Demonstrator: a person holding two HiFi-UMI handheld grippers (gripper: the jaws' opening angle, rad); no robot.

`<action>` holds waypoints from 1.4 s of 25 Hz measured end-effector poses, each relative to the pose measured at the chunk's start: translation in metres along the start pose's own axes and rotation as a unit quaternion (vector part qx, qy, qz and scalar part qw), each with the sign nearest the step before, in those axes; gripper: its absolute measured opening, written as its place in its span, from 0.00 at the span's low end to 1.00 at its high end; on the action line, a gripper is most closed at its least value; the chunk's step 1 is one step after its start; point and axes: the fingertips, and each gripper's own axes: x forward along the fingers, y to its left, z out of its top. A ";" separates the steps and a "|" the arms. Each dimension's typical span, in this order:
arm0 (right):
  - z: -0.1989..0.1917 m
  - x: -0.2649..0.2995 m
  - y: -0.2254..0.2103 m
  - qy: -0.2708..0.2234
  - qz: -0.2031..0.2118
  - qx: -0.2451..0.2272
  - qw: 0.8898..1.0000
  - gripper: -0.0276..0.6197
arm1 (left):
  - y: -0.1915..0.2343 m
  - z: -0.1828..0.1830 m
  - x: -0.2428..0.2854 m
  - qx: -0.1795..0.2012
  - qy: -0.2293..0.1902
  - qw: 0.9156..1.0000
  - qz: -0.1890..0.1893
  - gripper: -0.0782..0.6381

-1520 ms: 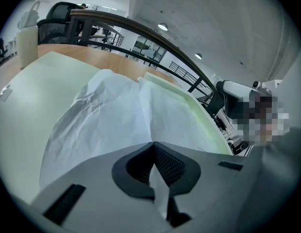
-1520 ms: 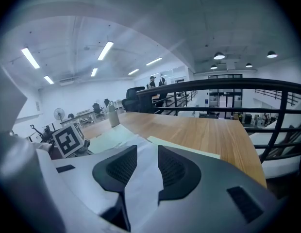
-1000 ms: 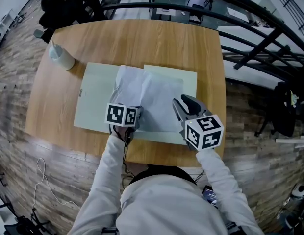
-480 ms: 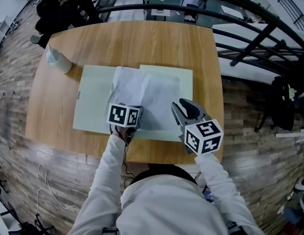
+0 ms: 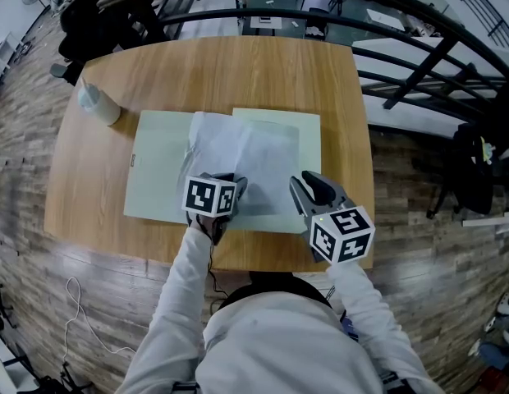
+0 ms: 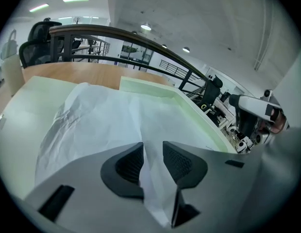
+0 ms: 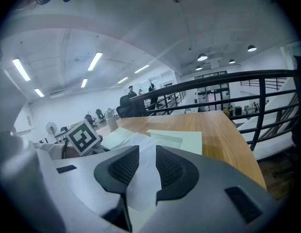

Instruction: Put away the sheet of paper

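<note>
Table (image 5: 238, 72): paper (image 5: 246, 158) corner hid in opening L-tool (image 6: 153, 148)

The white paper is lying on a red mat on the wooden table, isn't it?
Not quite: the mat is not red. The white paper is lying on a pale green mat on the wooden table. The head view shows the colour clearly.

A round-cornered wooden bench (image 5: 238, 72) stands on a floor (image 5: 25, 245) of grey-brown planks. A dark metal railing (image 6: 92, 29) curves past its far side. A black office chair (image 6: 41, 28) stands beyond, and strip lights (image 7: 94, 61) glow on the white ceiling.
</note>
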 end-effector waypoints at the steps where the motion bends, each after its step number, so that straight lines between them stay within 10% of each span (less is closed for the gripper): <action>1: 0.000 -0.001 0.001 0.000 0.001 0.000 1.000 0.25 | 0.000 0.002 -0.003 0.005 -0.008 1.000 0.005 0.30; 17: 0.000 -0.009 0.027 -0.020 0.022 -0.010 0.999 0.23 | -0.006 0.029 -0.072 0.054 -0.137 0.986 0.073 0.21; 35: 0.003 -0.028 0.073 -0.054 0.054 -0.038 0.996 0.15 | -0.025 0.015 -0.177 0.076 -0.270 0.948 0.148 0.14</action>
